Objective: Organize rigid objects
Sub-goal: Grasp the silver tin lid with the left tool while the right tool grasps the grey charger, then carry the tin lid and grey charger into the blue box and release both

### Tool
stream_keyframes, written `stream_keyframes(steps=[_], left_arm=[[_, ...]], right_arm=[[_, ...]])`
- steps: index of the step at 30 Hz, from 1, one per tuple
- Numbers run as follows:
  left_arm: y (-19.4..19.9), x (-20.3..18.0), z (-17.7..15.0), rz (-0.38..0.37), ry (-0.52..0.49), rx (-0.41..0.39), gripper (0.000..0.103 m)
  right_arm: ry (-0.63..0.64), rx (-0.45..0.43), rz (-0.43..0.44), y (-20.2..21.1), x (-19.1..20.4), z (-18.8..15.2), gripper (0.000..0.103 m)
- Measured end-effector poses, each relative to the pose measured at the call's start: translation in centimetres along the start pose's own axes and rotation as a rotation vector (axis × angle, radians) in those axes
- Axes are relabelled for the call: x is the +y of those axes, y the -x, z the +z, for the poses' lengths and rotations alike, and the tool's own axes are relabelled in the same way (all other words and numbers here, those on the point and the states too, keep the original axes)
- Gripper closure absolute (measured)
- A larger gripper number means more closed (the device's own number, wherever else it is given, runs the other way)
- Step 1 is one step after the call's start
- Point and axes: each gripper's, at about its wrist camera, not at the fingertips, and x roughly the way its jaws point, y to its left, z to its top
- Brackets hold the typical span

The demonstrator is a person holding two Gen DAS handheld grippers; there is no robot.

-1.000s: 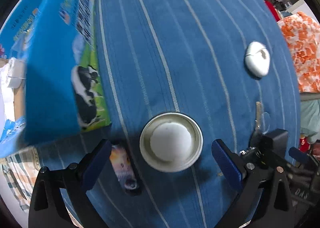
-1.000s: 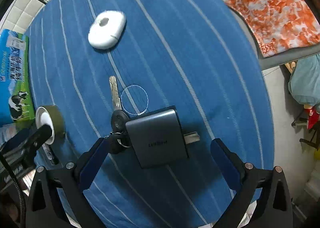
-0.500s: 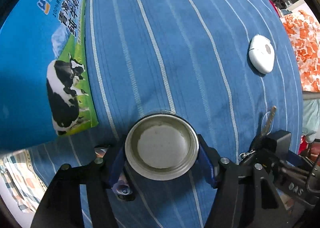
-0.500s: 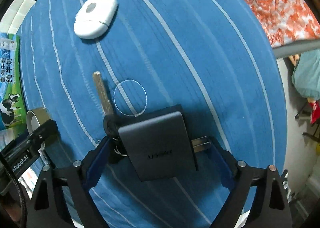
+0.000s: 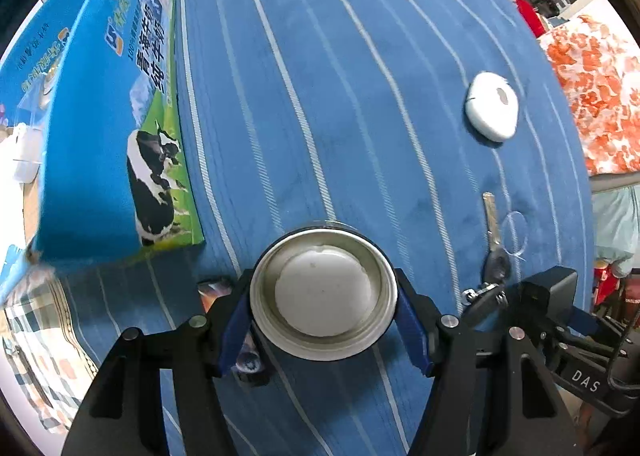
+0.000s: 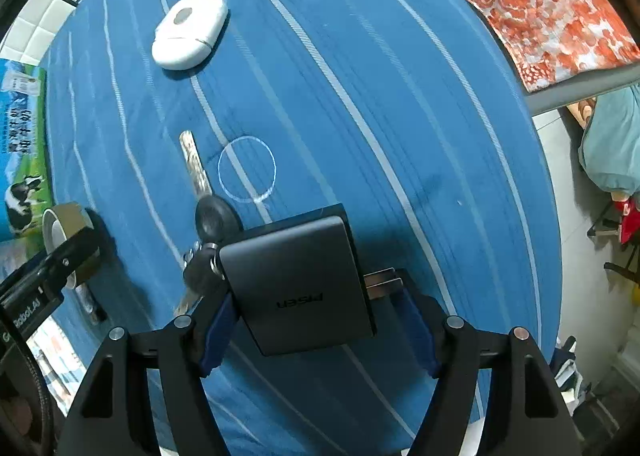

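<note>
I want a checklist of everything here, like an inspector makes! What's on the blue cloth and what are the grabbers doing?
Surface: blue striped cloth, chalk circle drawn on it.
Job's things: tape roll, grey charger, keys, white oval case.
Clutter: milk carton at the left; small picture card beside the tape.
Grippers: left gripper jaws shut on the tape roll; right gripper jaws shut on the charger.
Cables: nothing seen on the cloth.
Surroundings: orange floral fabric, white tiles.
</note>
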Motion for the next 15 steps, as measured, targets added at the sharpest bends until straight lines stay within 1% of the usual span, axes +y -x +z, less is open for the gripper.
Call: stream_keyframes(steps=[3,8,12,15], left_arm=[[1.3,-0.4,-0.6,-0.019,-0.012,-0.015,0.04],[4.2,-0.9,-1.6,-0.044,-0.031,-0.056,0.04],[7.8,-0.4,-2.1,-0.055,-0.043,-0.129,0.041],[10.6,1.0,-2.1,-0.061,-0.032,-0.181,0.041]], right_arm=[[-0.002,-0.008,0.018,1.2,-0.5,-1.0,0.028],[0.042,-0.05,0.057,4.3,1.1,-2.1,0.028],[0.089,-0.106,0.079,7.5,3.6,-2.9,0.028],[0.131,-0.161,0.092,10.1,5.4,-3.2,0.028]])
